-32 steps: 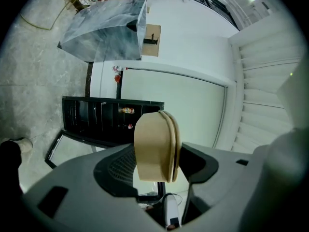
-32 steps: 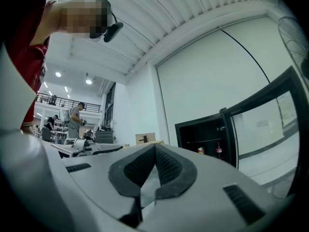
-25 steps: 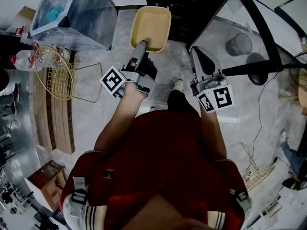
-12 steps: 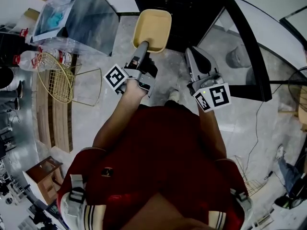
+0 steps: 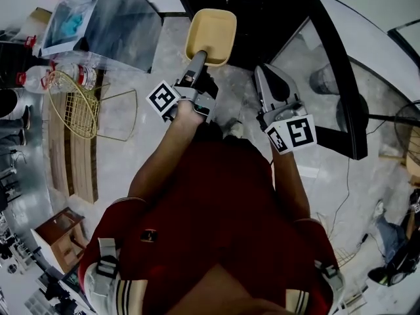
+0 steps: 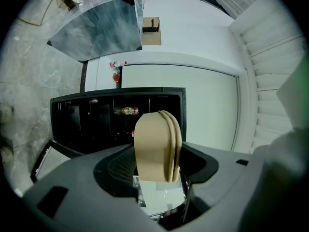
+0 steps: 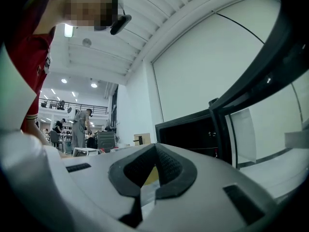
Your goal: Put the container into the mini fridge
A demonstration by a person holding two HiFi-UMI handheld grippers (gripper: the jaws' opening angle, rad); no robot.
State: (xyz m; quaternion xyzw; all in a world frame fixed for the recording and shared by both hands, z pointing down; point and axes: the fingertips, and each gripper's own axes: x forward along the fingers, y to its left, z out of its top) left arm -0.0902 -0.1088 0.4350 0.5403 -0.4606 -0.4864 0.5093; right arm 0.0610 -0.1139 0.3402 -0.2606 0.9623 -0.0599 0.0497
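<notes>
**Container (image 5: 211, 31) held before the open mini fridge (image 5: 262, 8).**
Left gripper (image 5: 199, 58) jaws clamp the beige container's rim; right gripper (image 5: 264, 72) jaws are together, empty.

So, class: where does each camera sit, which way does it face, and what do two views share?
Head view: on the person's head, facing steeply down; red-shirted torso, left gripper and right gripper show.
Left gripper view: on the left gripper, facing the open mini fridge; jaws clamped on the container.
Right gripper view: on the right gripper, facing the mini fridge; jaws shut, red sleeve at left.
Shared: mini fridge in all; container in the first two.
</notes>
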